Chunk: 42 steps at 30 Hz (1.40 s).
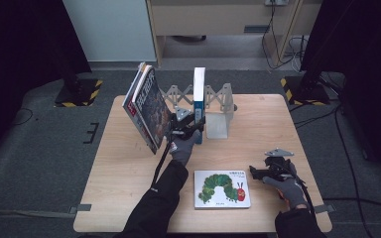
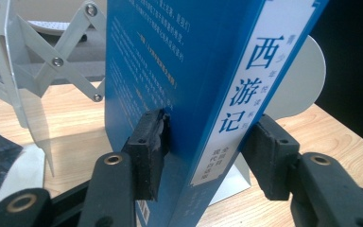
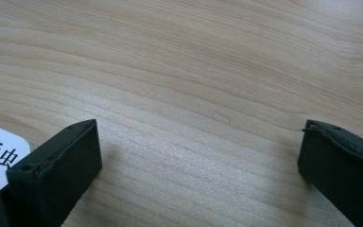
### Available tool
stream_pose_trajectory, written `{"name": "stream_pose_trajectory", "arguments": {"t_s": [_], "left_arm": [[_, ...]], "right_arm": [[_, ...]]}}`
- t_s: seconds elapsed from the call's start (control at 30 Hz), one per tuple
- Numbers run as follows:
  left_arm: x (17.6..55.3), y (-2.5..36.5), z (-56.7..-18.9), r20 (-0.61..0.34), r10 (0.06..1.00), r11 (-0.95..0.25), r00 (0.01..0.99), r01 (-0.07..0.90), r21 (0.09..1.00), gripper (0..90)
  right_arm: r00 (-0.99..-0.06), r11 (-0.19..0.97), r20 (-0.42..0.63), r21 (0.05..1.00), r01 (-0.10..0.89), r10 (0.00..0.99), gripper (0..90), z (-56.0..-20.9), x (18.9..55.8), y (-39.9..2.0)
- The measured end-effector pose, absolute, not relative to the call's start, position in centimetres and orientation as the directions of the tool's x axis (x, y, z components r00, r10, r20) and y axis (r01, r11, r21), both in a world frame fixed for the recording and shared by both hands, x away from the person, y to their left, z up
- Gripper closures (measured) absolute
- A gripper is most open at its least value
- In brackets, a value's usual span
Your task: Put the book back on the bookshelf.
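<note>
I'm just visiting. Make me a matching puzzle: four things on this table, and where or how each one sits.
Things:
1. blue book
2. caterpillar book
3. dark books
4. right claw

Places or states:
a. lying flat
b. jaws wide apart over bare wood
c. upright between the jaws of the left claw
d. leaning at the left end of the rack

Pairs: 1-c, 2-a, 3-d, 4-b

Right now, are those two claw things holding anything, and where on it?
The left gripper straddles the upright blue book near its spine's lower end, one pad touching the cover, the other apart. The right gripper is open, holding nothing.
</note>
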<state>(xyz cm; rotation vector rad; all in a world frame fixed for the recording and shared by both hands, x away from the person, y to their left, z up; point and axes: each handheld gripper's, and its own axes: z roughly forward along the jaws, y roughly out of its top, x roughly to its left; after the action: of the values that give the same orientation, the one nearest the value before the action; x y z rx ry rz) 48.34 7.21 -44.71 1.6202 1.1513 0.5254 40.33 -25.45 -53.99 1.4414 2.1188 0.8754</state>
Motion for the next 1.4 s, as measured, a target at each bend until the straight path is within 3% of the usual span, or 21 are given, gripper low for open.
{"name": "stream_pose_trajectory", "arguments": {"t_s": [0.37, 0.9, 1.2, 1.4], "left_arm": [[47.6, 7.9, -45.1, -0.22, 0.855, 0.0, 0.469, 0.423, 0.906, 53.7], [48.0, 7.6, -45.0, -0.238, 0.85, 0.004, 0.47, 0.447, 0.895, 51.7], [47.4, 8.3, -44.3, -0.224, 0.838, -0.026, 0.498, 0.446, 0.895, 50.1], [45.7, 9.5, -43.6, -0.2, 0.828, -0.064, 0.525, 0.442, 0.895, 46.7]], "right_arm": [[-0.365, 0.259, 0.0, 0.706, 0.66, 0.931, 0.5, -54.0, 40.3, -25.4], [-0.357, 0.255, 0.001, 0.697, 0.671, 0.934, 1.1, -53.9, 40.4, -25.2], [-0.339, 0.257, -0.013, 0.68, 0.687, 0.941, 11.0, -53.2, 40.4, -25.3], [-0.309, 0.209, 0.024, 0.684, 0.699, 0.951, 11.7, -52.3, 40.3, -25.5]]}}
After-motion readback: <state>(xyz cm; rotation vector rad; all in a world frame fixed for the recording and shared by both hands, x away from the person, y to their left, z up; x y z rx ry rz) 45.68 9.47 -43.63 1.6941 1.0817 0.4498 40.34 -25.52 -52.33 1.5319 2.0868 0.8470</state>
